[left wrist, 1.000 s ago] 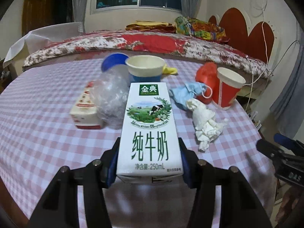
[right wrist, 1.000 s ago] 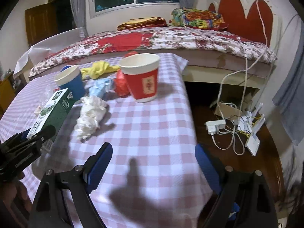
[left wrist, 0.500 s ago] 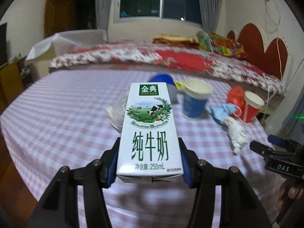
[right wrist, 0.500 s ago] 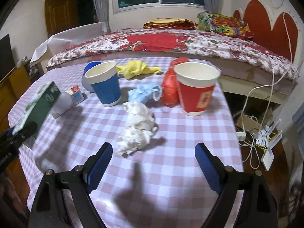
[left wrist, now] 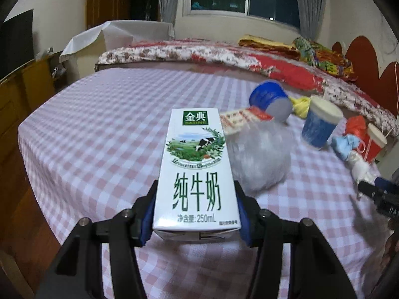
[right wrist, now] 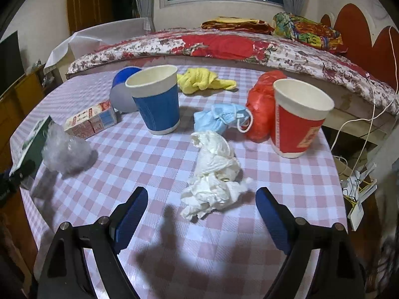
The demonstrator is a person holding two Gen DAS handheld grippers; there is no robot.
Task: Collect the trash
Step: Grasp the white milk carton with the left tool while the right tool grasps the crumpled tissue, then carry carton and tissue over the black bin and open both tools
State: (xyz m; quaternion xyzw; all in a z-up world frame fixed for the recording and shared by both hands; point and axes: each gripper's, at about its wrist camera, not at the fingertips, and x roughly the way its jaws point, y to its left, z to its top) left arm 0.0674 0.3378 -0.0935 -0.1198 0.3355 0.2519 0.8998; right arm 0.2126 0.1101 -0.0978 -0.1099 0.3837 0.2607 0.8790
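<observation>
Blue paper cup [right wrist: 156, 102] and red paper cup [right wrist: 299, 117] stand empty; left gripper [left wrist: 195, 214] clamps milk carton [left wrist: 195, 172], right gripper [right wrist: 202, 214] closing on nothing.

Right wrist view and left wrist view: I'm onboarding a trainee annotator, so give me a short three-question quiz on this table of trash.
1. True or false: the left gripper is shut on the milk carton.
2. Which item lies nearest in front of the right gripper? A) crumpled white tissue B) red paper cup C) yellow cloth
3. Fill in: the blue face mask lies between the blue paper cup and the ____ plastic bag.

Key: 1 true; 2 A; 3 red.
</observation>
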